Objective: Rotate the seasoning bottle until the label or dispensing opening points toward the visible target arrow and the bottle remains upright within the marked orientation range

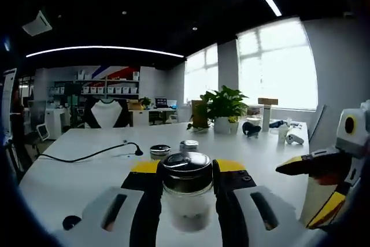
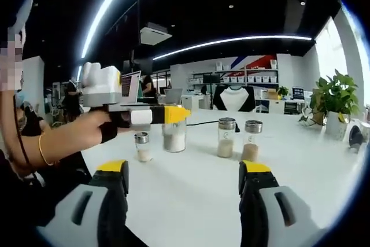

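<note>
A clear glass seasoning bottle (image 1: 186, 192) with a shiny dark lid and pale powder inside stands upright between my left gripper's (image 1: 186, 169) yellow-tipped jaws, which are shut on it just under the lid. In the right gripper view that same bottle (image 2: 174, 137) rests on the white table under the left gripper (image 2: 173, 117), held by a person's arm. My right gripper (image 2: 184, 169) is open with nothing between its jaws, well short of the bottles. It also enters the left gripper view as the right gripper (image 1: 295, 192) from the right edge.
A small shaker (image 2: 141, 146) stands beside the held bottle, and two more bottles (image 2: 226, 137) (image 2: 251, 140) stand to its right. A black cable (image 1: 87, 154) crosses the table (image 1: 69, 172). A potted plant (image 1: 222, 108) and small items sit at the far end.
</note>
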### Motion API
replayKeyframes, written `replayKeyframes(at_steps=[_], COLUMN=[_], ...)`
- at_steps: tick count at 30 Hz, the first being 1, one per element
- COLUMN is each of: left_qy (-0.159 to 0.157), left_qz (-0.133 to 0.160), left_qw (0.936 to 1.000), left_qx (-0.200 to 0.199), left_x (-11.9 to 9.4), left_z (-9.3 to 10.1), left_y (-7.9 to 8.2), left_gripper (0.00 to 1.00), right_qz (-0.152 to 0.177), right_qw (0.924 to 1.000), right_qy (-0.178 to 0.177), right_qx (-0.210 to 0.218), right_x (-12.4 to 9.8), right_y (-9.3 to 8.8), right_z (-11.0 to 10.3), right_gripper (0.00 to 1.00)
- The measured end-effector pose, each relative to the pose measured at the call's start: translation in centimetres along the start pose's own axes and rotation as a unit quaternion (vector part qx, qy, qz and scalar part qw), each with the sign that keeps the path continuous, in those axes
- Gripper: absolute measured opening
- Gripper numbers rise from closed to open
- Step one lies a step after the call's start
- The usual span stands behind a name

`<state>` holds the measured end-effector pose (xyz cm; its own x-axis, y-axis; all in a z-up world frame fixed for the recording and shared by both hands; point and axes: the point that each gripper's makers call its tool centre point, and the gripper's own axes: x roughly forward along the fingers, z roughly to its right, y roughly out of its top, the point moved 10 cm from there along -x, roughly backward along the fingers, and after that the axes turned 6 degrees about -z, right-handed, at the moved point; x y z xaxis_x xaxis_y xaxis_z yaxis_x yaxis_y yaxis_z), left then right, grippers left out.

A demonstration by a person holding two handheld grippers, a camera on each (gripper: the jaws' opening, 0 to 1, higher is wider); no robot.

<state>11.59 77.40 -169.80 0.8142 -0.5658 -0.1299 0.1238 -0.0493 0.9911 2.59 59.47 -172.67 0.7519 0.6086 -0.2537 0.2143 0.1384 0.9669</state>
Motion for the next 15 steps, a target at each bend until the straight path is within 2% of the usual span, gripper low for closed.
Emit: replayKeyframes(at_steps=[3,8,11,13,15], left_qy=[-0.014,-0.022,-0.021,-0.018,-0.016], left_qz=[0.002,0.008,0.007,0.006,0.01], left_qw=[0.9998,0.9997,0.9998,0.9998,0.9998], left_qx=[0.011,0.003,0.002,0.002,0.004], left_x=[-0.4,-2.0,-2.6,-3.1,-3.6], left_z=[0.8,1.5,1.5,1.6,1.7], left_y=[0.2,0.7,0.8,1.0,1.1], left_gripper=[0.35,0.36,0.36,0.36,0.36], right_qz=[0.013,0.028,0.034,0.034,0.037], right_qw=[0.9998,0.999,0.9988,0.9978,0.9974], right_qy=[0.013,0.033,0.036,0.049,0.051], right_qx=[0.003,0.014,0.004,-0.028,-0.035], right_x=[0.3,1.1,1.6,2.4,3.0], right_y=[0.2,0.9,1.5,2.2,2.5], right_z=[-0.4,-1.0,-1.3,-1.7,-2.1], right_gripper=[0.74,0.72,0.69,0.67,0.66])
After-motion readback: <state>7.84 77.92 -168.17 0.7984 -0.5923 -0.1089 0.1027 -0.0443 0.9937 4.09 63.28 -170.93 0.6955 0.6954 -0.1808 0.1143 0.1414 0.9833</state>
